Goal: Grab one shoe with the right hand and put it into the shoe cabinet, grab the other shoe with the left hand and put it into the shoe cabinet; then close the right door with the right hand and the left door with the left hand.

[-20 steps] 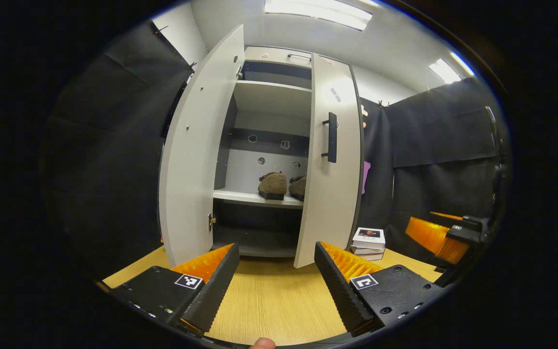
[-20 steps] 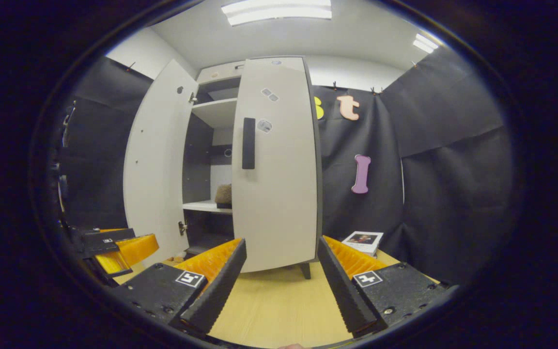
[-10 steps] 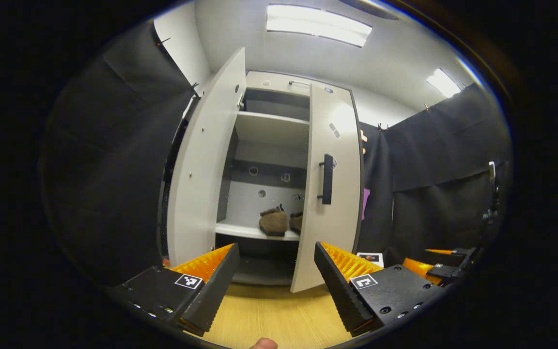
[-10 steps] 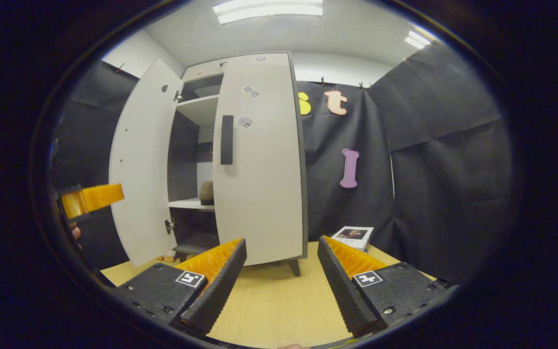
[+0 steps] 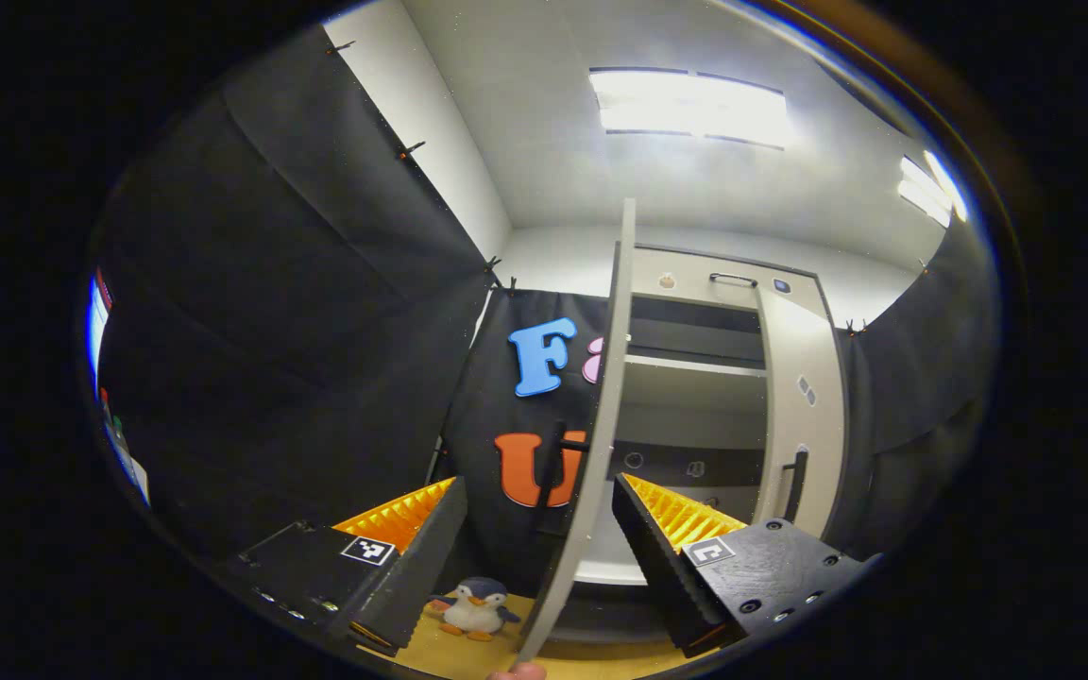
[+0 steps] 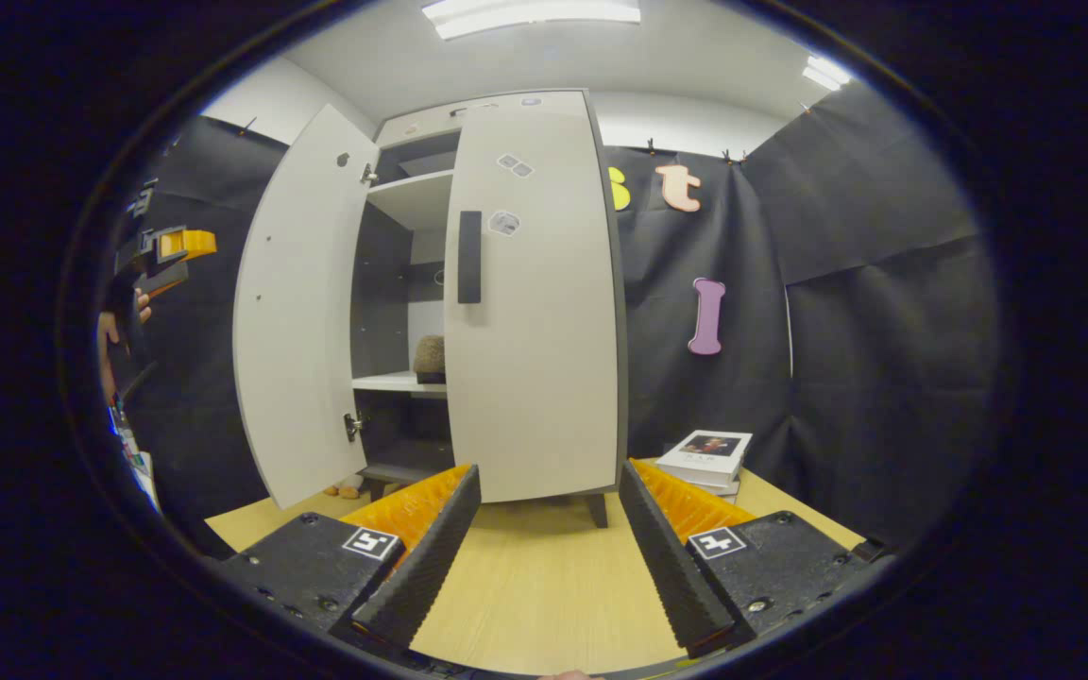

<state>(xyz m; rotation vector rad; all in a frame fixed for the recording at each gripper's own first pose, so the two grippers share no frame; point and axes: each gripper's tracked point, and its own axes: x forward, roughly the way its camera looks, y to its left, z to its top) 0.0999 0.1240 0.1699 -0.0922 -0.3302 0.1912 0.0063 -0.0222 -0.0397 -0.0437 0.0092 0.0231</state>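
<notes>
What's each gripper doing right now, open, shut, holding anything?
Left gripper: open, holding nothing; the left door edge stands between its fingers, untouched.
Right gripper: open, holding nothing, facing the right door.

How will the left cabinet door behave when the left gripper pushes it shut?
The left door is a tall, flat panel on hinges, so it will likely swing stiffly as one piece. It looks smooth, so the open left gripper, facing its thin edge, might slip. The shoe sits well inside, probably clear.

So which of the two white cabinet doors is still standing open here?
The left white cabinet door, swung wide with its hinge side showing. The right white door with the black handle sits nearly flat against the cabinet front.
</notes>
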